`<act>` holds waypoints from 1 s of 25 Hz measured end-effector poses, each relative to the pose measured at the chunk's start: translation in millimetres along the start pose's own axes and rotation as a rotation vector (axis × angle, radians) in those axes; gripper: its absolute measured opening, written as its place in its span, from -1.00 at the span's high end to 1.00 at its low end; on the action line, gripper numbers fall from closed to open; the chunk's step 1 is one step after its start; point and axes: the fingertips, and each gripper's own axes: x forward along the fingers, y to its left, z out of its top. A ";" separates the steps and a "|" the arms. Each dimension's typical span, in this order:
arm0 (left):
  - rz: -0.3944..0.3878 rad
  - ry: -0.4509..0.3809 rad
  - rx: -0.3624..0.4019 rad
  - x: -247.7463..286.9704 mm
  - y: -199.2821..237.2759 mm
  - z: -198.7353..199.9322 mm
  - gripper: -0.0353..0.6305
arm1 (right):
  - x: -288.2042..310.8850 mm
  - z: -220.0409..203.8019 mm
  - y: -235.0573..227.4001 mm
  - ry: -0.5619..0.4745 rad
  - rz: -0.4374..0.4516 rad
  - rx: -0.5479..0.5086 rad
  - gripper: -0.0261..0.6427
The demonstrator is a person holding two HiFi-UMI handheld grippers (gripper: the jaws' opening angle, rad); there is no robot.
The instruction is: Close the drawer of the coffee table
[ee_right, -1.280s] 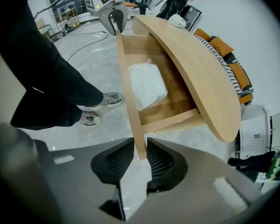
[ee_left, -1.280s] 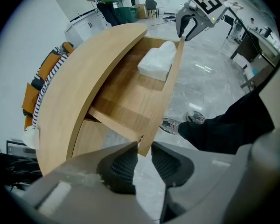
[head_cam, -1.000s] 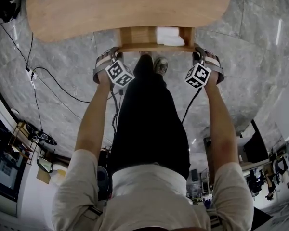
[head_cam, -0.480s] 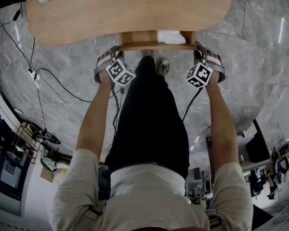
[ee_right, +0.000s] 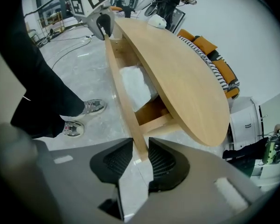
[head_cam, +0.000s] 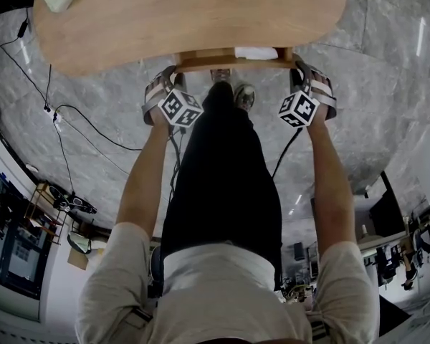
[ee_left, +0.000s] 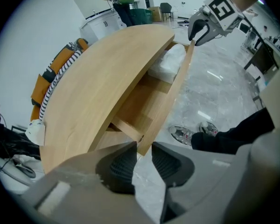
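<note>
The drawer juts from under the coffee table, left claw and right claw at its ends.

My left claw is grey with black ribbed pads, its cube patterned in black-and-white squares. At its tips the drawer is pale honey wood, matching the table beyond; the bundle inside is white. Right of the claw I see grey veined floor and black trousers; far left, an orange cushion beside a black-and-white striped cushion.
</note>
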 end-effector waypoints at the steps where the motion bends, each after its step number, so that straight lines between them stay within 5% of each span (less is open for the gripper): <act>1: 0.004 -0.004 -0.016 -0.3 0.6 0.1 0.52 | 0.0 0.4 -0.4 -0.003 -0.005 0.005 0.59; 8: 0.033 -0.027 -0.254 -1.0 3.9 -2.8 0.50 | -1.7 0.0 -5.8 -0.029 -0.061 0.114 0.55; 16: 0.074 -0.033 -0.433 3.6 23.9 9.9 0.49 | 3.7 5.4 -33.8 -0.032 -0.169 0.267 0.51; 20: 0.060 -0.037 -0.597 6.8 28.2 7.5 0.50 | 5.6 7.0 -37.7 -0.038 -0.190 0.397 0.47; 25: 0.051 -0.049 -0.658 9.0 27.6 8.4 0.51 | 7.5 5.2 -38.2 -0.043 -0.213 0.473 0.47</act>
